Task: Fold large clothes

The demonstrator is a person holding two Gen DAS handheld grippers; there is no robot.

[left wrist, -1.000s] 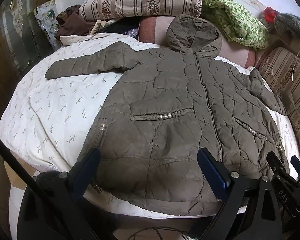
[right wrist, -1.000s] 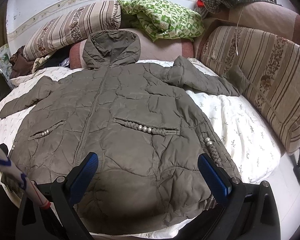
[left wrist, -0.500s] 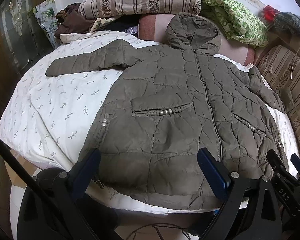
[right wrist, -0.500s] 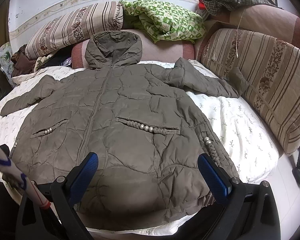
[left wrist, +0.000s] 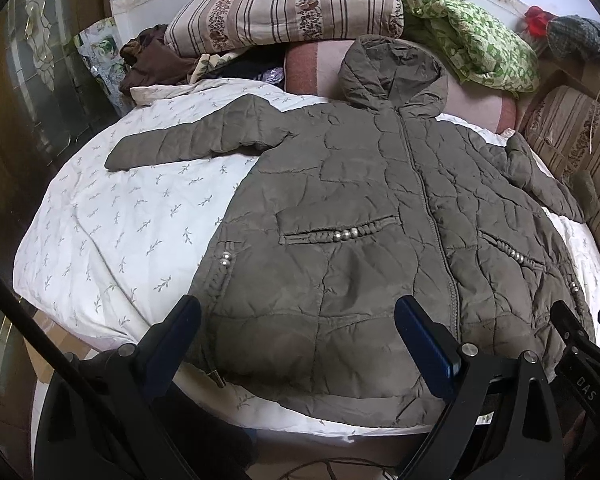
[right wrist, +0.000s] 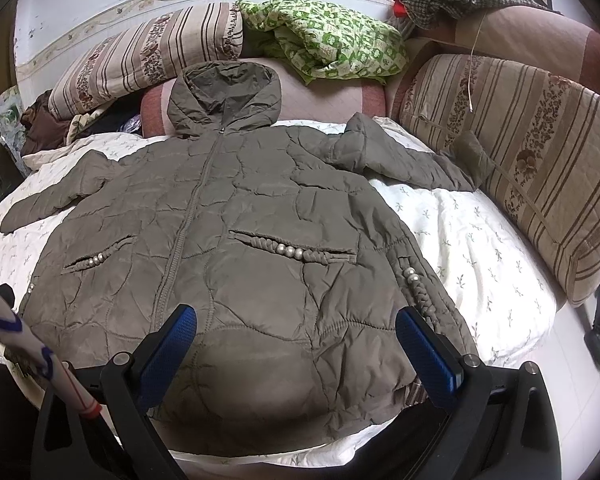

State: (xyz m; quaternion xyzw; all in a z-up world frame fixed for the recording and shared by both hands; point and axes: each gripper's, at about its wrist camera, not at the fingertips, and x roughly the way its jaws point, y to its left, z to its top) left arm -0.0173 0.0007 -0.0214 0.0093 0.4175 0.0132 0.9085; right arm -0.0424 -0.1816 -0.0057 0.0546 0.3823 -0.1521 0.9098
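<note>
Our left tongs [left wrist: 300, 340] & right tongs [right wrist: 296, 340] both gape wide, holding nothing, poised above the hem. The olive hooded puffer jacket [left wrist: 380, 220] lies flat, front up, zipped, on the bed [left wrist: 120, 220], sleeves spread. Risks, imo: slick puffy fabric slipping from a thin pinch; right sleeve [right wrist: 400, 160] lying against the striped cushion [right wrist: 520, 152] could snag mid-fold; hem overhangs the bed edge, so it may slide off.

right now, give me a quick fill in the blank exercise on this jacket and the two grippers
1. The jacket lies spread flat with its zip ____.
2. Its hood rests against a ____ cushion.
3. The left gripper and the right gripper both have their jaws ____.

Missing words: closed; pink; open
</note>
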